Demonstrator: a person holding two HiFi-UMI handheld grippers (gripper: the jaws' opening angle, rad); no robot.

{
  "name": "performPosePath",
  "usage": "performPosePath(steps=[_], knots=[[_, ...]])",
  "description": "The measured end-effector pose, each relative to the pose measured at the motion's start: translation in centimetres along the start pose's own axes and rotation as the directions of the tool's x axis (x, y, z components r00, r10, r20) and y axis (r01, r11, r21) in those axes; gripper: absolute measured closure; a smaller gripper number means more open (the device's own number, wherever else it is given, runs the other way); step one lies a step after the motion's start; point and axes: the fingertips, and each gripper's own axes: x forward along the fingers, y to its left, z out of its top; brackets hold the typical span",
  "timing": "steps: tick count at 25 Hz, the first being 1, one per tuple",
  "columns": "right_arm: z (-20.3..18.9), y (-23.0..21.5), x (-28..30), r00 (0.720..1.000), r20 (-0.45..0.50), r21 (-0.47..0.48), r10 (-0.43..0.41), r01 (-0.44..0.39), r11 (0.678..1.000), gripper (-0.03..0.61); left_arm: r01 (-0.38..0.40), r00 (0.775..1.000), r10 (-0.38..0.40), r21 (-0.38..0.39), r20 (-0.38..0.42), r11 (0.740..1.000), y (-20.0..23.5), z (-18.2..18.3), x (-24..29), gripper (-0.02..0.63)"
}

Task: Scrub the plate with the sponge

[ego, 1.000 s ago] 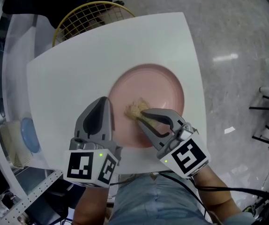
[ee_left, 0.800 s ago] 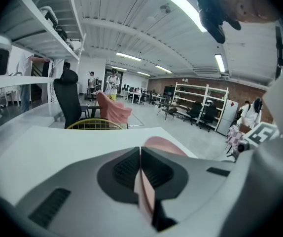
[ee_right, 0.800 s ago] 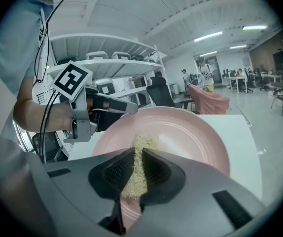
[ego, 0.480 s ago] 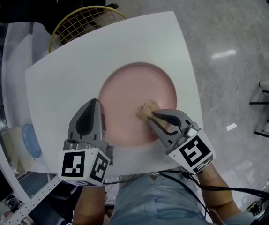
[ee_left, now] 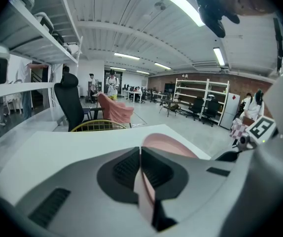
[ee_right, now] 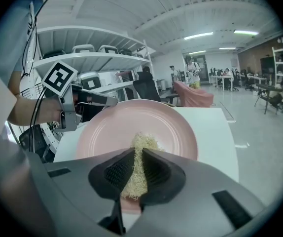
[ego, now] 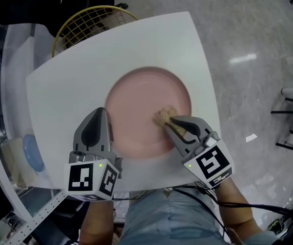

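Jaws of the right gripper (ee_right: 134,157) are pressed together on the sponge (ee_right: 142,144), a pale, straw-coloured fibrous wad whose upper end pokes out past the tips and rests on the plate (ee_right: 126,120). In the head view the right gripper (ego: 168,120) reaches in from the person's near right, and the sponge (ego: 164,116) sits inside the well of the plate (ego: 144,98), a little right of its middle.

The left gripper (ee_left: 140,151) has its jaws closed on the rim of the plate (ee_left: 165,143), with the thin pink edge running down between the ribbed pads. From above, the left gripper (ego: 102,113) meets the plate at its near left edge. Each gripper carries a marker cube (ego: 92,180) at the end nearest the person; the left one also shows in the right gripper view, beyond the plate's left rim.

The plate is round, pale pink, with faint concentric rings, and it lies flat on a white square bench (ego: 80,70), toward the near right of the top.

Past the far left corner of the bench stands a yellow wire basket (ego: 88,22), partly covered by the bench top. A polished grey floor (ego: 248,29) with light reflections spreads out to the right.

Farther off, the left gripper view shows a black office chair (ee_left: 72,105), a pink cloth (ee_left: 116,110) draped behind the basket, and open shelving (ee_left: 195,90) along the back of a large, strip-lit room
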Motion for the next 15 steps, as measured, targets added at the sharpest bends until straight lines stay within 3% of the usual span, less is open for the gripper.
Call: performPosePath(steps=[15], knots=[[-0.3, -0.1, 1.4, 0.998, -0.054, 0.001, -0.009, 0.009, 1.000, 0.525, -0.005, 1.000, 0.005, -0.004, 0.001, 1.000, 2.8, -4.7, 3.0, 0.592]])
